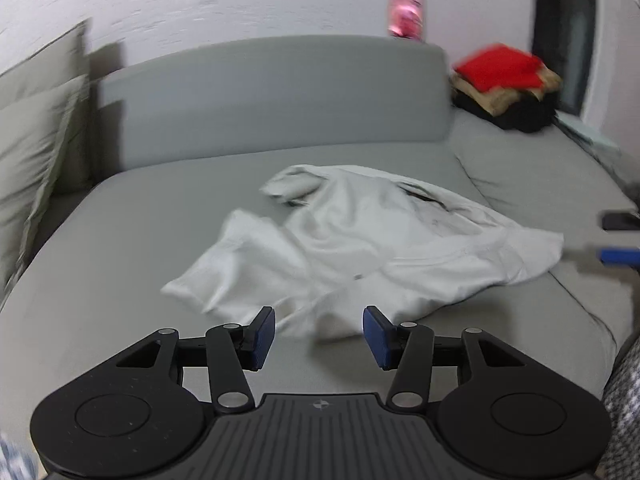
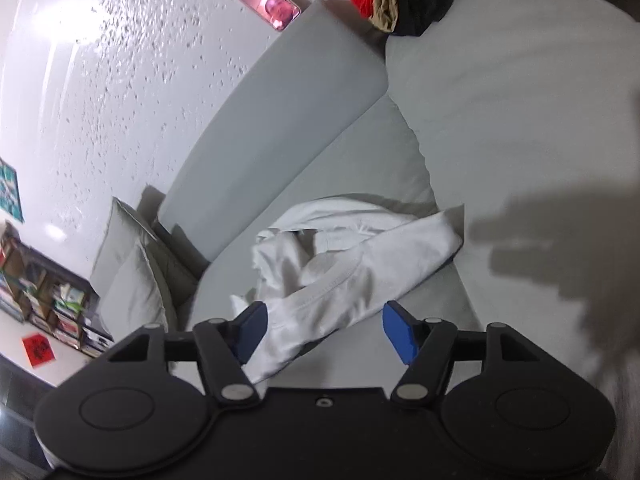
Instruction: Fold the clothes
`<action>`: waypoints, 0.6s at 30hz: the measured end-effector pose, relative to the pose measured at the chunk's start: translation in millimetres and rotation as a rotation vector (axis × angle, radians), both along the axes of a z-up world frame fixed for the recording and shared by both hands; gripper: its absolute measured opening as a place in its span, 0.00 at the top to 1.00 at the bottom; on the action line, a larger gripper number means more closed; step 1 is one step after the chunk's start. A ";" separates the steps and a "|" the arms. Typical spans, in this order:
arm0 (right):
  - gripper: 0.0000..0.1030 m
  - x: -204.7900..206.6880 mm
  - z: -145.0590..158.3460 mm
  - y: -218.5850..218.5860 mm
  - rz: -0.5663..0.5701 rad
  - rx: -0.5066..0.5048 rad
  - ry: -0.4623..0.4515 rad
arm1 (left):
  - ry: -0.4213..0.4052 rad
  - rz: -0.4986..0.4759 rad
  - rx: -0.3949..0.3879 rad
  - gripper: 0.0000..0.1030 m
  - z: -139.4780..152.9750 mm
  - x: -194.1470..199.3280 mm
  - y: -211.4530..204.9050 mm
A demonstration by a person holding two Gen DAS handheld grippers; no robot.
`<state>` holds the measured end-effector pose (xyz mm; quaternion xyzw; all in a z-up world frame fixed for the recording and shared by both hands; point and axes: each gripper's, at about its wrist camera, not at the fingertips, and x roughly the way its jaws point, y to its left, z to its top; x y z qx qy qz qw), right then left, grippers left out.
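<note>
- White garment [image 1: 360, 240] lies crumpled on the grey sofa seat [image 1: 140, 240], roughly mid-cushion, bunched and unfolded. It looks like a sweatshirt or tee: soft cotton-like knit, a stitched hem visible in the right wrist view, a dark mark near the neck area.
- Left gripper [image 1: 319, 338]: jaws apart, nothing between the blue pads, which hover just short of the garment's near edge.
- Right gripper [image 2: 323, 332]: jaws apart too. A fold of white cloth lies in the gap and reaches the left pad in this view; I can't tell whether it touches, but the pads are not pressing on it.
- My read: the garment is laid down for flattening, and no fold is done yet.
- To do this step well, I'd find two matching corners or the hem line before closing, pinch a single layer only, then pull outward to take out the wrinkles.
- Risk: limp fabric; pinching a bunched layer will drag the whole heap.
- Sofa: matte grey upholstery, smooth, with a curved backrest [image 1: 280, 92].
- Pale pillows [image 1: 32, 152] sit at the left end.
- A stack of clothes [image 1: 508, 88], red on tan on black, sits at the far right end, well apart from the garment.
- A phone [image 2: 269, 2] leans on the textured white wall above the backrest.
</note>
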<state>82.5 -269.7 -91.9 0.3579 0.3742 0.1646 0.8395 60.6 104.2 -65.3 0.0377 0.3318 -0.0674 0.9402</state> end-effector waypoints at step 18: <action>0.47 114.2 -46.9 15.1 0.067 -0.120 0.026 | 0.134 -0.063 -0.024 0.34 -46.7 99.2 -0.6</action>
